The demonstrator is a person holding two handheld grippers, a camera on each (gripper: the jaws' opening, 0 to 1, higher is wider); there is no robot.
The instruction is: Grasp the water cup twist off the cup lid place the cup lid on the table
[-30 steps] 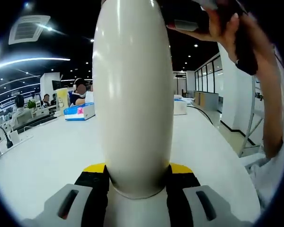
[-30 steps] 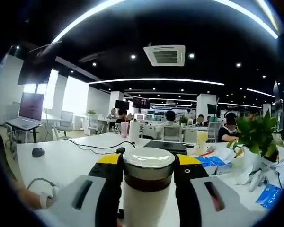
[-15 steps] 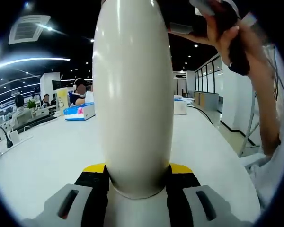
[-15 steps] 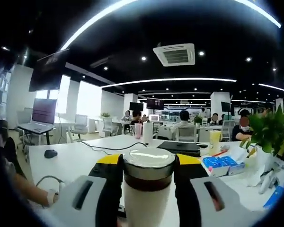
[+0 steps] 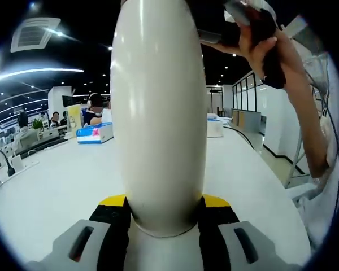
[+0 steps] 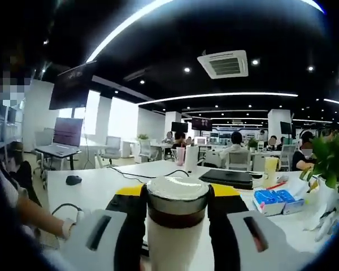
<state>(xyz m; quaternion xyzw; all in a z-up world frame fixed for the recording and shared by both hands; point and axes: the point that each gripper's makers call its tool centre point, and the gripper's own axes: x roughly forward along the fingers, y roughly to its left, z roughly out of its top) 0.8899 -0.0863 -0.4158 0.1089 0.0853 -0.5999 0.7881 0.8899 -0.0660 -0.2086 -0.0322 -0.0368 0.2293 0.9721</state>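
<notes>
Swinging leftward since the earlier frame, the right gripper point(image 6: 173, 226) stays clamped on the cup lid point(image 6: 177, 195) at 6 o'clock. The left gripper point(image 5: 161, 223) pinches the white water cup point(image 5: 158, 113) upright above the table point(image 5: 62, 186). No legible writing anywhere.

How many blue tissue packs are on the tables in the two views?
2. One tissue pack lies on the white table left of the cup in the left gripper view; another sits near the plant in the right gripper view. Others may be hidden.
</notes>
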